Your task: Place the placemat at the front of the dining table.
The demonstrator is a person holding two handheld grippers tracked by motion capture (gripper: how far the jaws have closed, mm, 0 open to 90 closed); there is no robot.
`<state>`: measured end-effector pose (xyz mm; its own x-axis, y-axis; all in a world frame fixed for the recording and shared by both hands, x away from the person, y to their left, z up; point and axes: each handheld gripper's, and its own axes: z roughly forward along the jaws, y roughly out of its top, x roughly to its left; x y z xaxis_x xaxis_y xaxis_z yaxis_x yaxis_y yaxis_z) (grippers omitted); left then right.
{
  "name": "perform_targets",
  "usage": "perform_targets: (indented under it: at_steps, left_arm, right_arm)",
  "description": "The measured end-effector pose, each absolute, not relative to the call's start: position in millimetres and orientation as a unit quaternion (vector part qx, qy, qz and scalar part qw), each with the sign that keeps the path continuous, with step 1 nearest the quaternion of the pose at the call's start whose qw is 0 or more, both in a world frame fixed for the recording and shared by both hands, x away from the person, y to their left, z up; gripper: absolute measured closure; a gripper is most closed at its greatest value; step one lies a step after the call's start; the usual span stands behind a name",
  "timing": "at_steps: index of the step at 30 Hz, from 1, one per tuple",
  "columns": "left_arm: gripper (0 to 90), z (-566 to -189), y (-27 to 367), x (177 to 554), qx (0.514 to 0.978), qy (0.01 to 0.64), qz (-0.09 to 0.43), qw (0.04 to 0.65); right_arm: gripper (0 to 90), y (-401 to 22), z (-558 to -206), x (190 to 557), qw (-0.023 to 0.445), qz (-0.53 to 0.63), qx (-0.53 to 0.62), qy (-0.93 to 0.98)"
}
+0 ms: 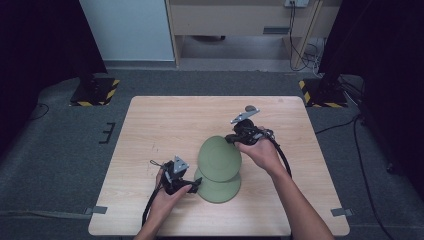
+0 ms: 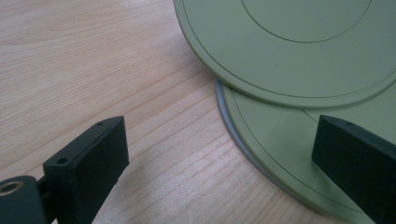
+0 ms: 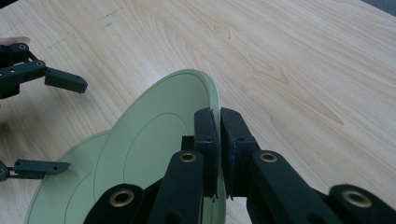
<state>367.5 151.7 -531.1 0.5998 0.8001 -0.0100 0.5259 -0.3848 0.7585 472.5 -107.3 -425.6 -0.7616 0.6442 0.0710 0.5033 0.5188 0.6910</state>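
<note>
High view, right tool (image 1: 234,138) pinching upper plate (image 1: 218,159) rim, table (image 1: 165,120) bare beyond

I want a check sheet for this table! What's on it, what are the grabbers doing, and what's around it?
Surface: wooden table, faint marks.
Job's things: upper green plate tilted, lifted by its rim over the lower green plate lying flat.
Clutter: nothing seen.
Grippers: right gripper shut on the upper plate's rim; left gripper open, one jaw over the lower plate's edge.
Cables: one trails from each gripper; more on the floor.
Surroundings: grey carpet, striped stand bases, dark curtains.
</note>
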Motion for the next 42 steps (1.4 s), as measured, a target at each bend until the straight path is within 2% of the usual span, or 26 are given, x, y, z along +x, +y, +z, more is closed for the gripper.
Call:
perform_targets:
  at_steps: [20, 42]
  left_arm:
    - [2.9, -529, 153, 367, 0.811, 0.408, 0.185, 0.377]
    - [2.9, -530, 152, 367, 0.812, 0.407, 0.185, 0.375]
  right_arm:
    - [86.4, -97, -406, 476, 0.099, 0.369, 0.327, 0.865]
    - [86.4, -98, -404, 482, 0.101, 0.368, 0.336, 0.861]
